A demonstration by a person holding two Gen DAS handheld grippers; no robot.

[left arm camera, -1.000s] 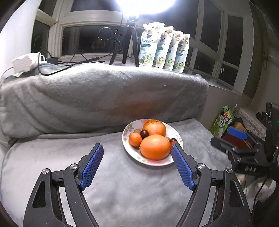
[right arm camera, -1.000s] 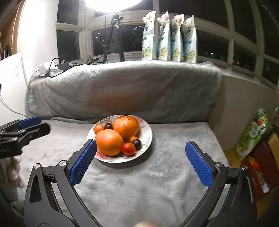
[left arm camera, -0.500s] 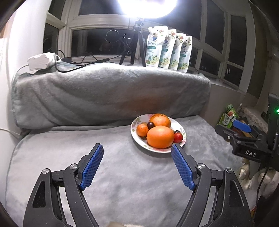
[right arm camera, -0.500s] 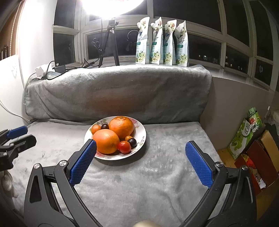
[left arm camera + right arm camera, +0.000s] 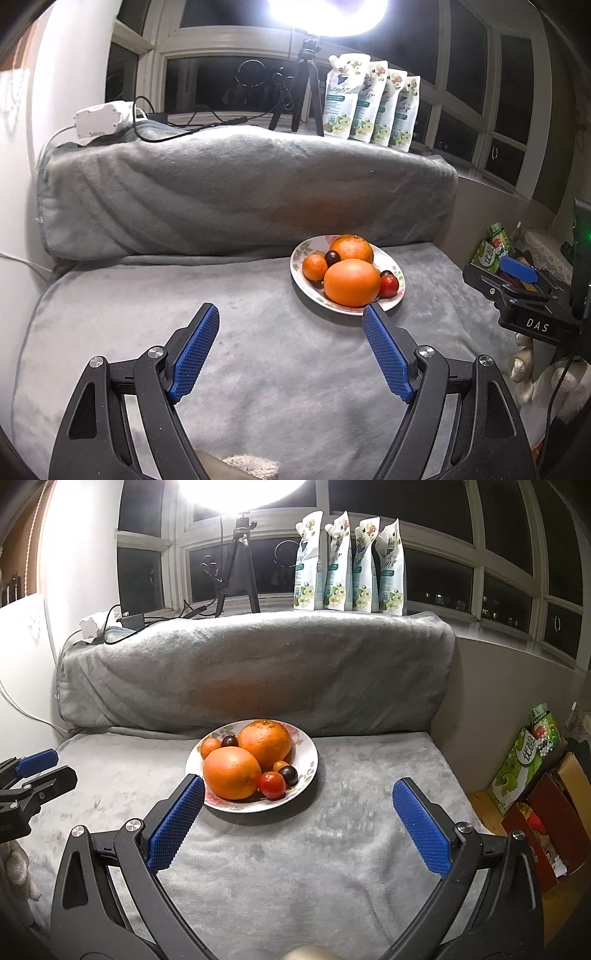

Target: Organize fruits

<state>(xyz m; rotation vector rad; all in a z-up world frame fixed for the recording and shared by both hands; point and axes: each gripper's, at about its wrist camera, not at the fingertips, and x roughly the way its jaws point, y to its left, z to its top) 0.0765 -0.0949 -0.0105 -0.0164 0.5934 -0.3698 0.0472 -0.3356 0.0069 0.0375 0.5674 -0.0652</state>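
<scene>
On the grey blanket [image 5: 332,849], at 12 o'clock from the right gripper [image 5: 297,827], a floral plate [image 5: 308,775] holds all fruits [image 5: 231,771]. Both the right and left gripper [image 5: 290,352] are spread wide and empty. Judged stage: organizing complete or unstarted; any next move requires approaching one fruit.

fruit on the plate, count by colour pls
Large orange fruits: 2
Small orange fruits: 2
Dark purple round fruits: 2
Red tomato: 1
Total: 7 visible on the plate; any hidden behind are not counted.
</scene>
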